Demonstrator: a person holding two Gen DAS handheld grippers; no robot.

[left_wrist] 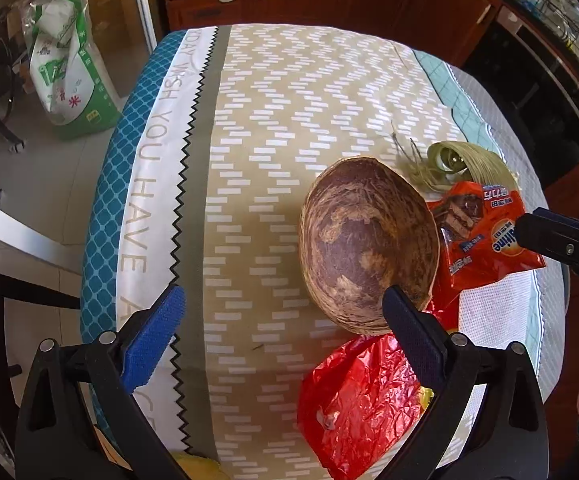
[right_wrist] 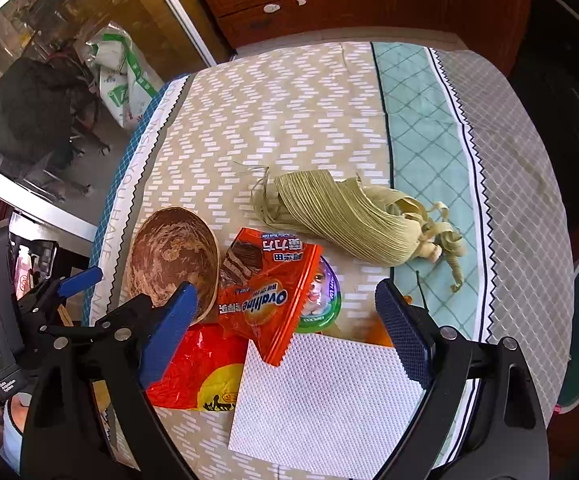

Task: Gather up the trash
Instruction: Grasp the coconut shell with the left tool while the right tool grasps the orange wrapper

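Trash lies gathered toward one side of a round table point(right_wrist: 521, 128) covered in a patterned cloth of beige zigzag, teal lattice and grey check bands. An orange foil Ovaltine snack wrapper point(right_wrist: 269, 296) sits in the middle of the cluster, its upper edge overlapping a round plastic lid with a green rim and a cartoon print point(right_wrist: 323, 296), and its lower corner lying over a white dimpled paper towel point(right_wrist: 321, 400) that reaches toward the near edge of the table. Just beside the wrapper stands a brown mottled coconut-shell bowl point(left_wrist: 369, 240), hollow side up and tilted. Below the bowl, toward the near edge, rests a crumpled red plastic bag with a yellow printed patch point(right_wrist: 197, 364). Farther in, across the seam between the beige and teal bands, lies a bundle of pale green dried corn husk point(right_wrist: 349, 216) with curled strands at one end. The left gripper point(left_wrist: 283, 320) hovers over the beige band with its jaws wide apart and nothing between them; one blue-padded finger overlaps the bowl's rim in its own view. The right gripper point(right_wrist: 287, 312) hangs above the wrapper, lid and paper towel, jaws spread wide and gripping nothing.
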